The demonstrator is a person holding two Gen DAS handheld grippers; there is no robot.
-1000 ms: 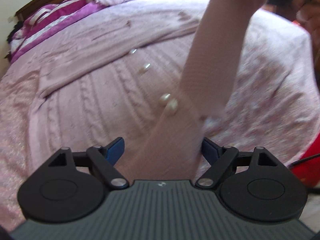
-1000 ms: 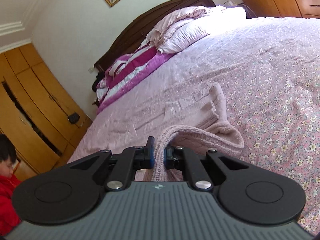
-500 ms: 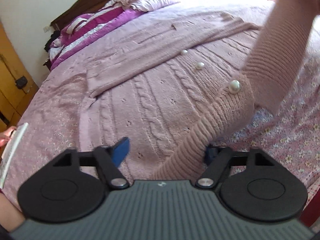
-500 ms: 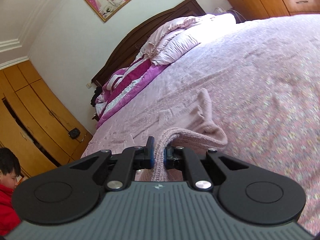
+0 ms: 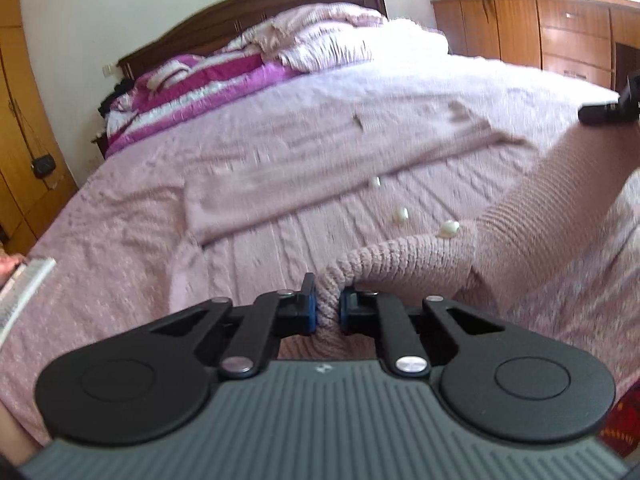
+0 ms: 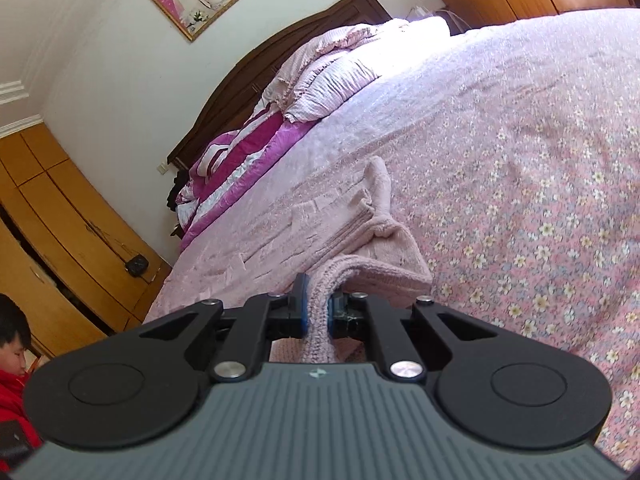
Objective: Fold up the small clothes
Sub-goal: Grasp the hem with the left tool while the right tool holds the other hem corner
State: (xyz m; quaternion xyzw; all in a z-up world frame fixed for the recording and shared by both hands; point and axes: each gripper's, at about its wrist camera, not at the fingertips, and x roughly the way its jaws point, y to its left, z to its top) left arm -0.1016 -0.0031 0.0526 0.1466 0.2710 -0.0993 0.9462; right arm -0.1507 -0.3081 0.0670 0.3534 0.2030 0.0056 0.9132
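A pale pink cable-knit cardigan (image 5: 320, 216) with pearl buttons (image 5: 448, 229) lies spread on the bed, one sleeve folded across its chest. My left gripper (image 5: 328, 306) is shut on the ribbed hem at the near edge, lifting it into a ridge. My right gripper (image 6: 317, 312) is shut on another ribbed edge of the cardigan (image 6: 384, 256), which hangs back toward the bed. In the left wrist view the right gripper (image 5: 608, 110) shows at the far right, holding a raised stretch of the knit.
The bed has a pink floral cover (image 6: 540, 184), with pink and magenta bedding (image 5: 248, 68) piled at the dark headboard (image 5: 256, 12). Wooden wardrobes (image 6: 60, 220) stand left and drawers (image 5: 560, 36) right. A person in red (image 6: 12, 380) is at the lower left.
My left gripper went from wide open around the cardigan's hem to shut on it and rose, tilting up. The right gripper stayed shut on the knit and moved lower.
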